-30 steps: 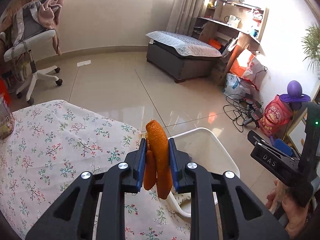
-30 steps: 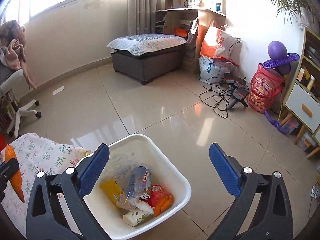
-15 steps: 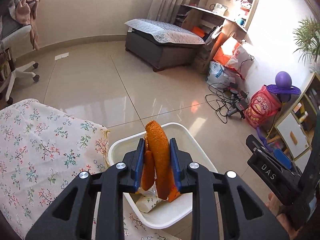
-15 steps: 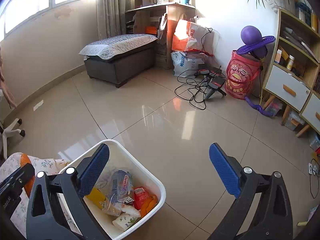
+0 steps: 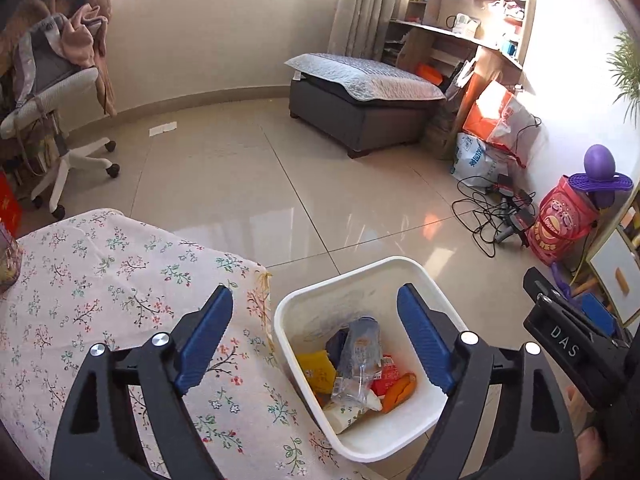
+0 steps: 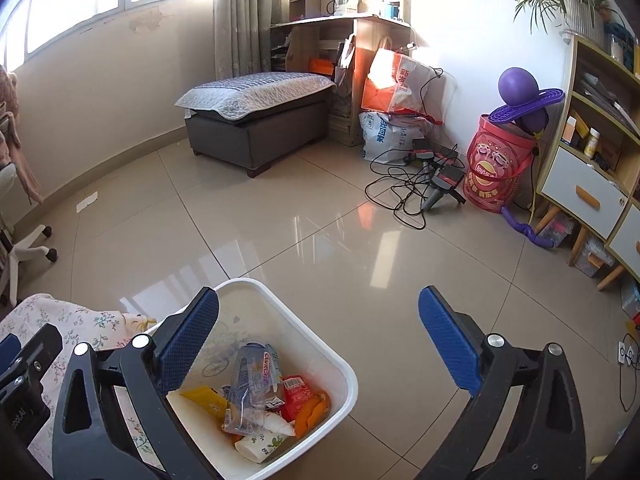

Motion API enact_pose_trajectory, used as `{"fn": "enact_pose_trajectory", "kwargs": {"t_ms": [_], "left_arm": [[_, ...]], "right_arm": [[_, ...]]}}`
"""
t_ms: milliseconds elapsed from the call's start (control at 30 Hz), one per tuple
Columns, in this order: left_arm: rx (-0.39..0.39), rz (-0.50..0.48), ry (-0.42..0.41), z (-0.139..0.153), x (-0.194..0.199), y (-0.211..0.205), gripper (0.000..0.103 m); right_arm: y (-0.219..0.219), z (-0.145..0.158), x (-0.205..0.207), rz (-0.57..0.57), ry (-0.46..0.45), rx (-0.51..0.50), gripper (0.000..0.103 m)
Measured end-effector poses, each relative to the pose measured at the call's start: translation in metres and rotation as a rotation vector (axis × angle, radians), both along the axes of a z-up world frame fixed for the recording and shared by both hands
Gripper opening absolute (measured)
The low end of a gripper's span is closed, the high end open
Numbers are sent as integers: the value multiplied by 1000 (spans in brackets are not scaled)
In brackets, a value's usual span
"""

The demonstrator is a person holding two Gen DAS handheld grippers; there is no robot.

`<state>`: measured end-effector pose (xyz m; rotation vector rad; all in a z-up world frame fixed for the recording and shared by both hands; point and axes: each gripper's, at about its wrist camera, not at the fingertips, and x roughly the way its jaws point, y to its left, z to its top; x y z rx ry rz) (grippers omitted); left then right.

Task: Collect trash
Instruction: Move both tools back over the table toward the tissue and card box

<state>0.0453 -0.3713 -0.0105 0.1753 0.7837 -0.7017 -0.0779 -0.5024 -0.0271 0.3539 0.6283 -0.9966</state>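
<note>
A white trash bin (image 5: 362,267) stands on the floor against the edge of the floral-cloth table (image 5: 100,280). My left gripper (image 5: 314,300) hovers over the bin's near-left rim, its jaws opening wide with nothing between them. The orange peel (image 5: 400,390) lies in the bin beside a crumpled clear bottle (image 5: 356,356), a yellow wrapper (image 5: 320,368) and a red pack (image 5: 386,372). My right gripper (image 6: 319,296) is open and empty above the bin (image 6: 348,376), where the orange peel (image 6: 310,410) also shows.
A grey ottoman (image 5: 360,120) stands across the tiled floor. Tangled cables (image 6: 412,188), a red snack bucket (image 6: 496,168) and a shelf unit (image 6: 592,184) line the right wall. A white office chair (image 5: 60,128) is at the left.
My left gripper moved from the table edge to over the bin and opened. The orange peel it held now lies in the bin. The right gripper stayed open.
</note>
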Motion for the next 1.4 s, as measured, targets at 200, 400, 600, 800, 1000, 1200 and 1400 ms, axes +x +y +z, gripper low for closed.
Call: {"fn": "enact_pose_trajectory", "kwargs": {"t_ms": [200, 400, 600, 800, 1000, 1200, 1400], "left_arm": [[33, 115, -59, 2, 17, 44, 91], [55, 220, -51, -2, 41, 101, 91], [80, 300, -30, -11, 59, 160, 92], [111, 393, -9, -22, 80, 223, 92], [134, 490, 25, -33, 100, 286, 92], [204, 565, 52, -47, 125, 342, 92], [243, 681, 102, -67, 167, 402, 92]], "right_arm": [[42, 4, 32, 113, -4, -20, 96], [89, 5, 65, 236, 1, -36, 96], [141, 4, 95, 363, 22, -91, 96], [191, -1, 126, 489, 58, -117, 96], [237, -3, 151, 592, 76, -160, 96], [284, -18, 171, 659, 93, -78, 96], [328, -32, 188, 737, 140, -68, 96]]}}
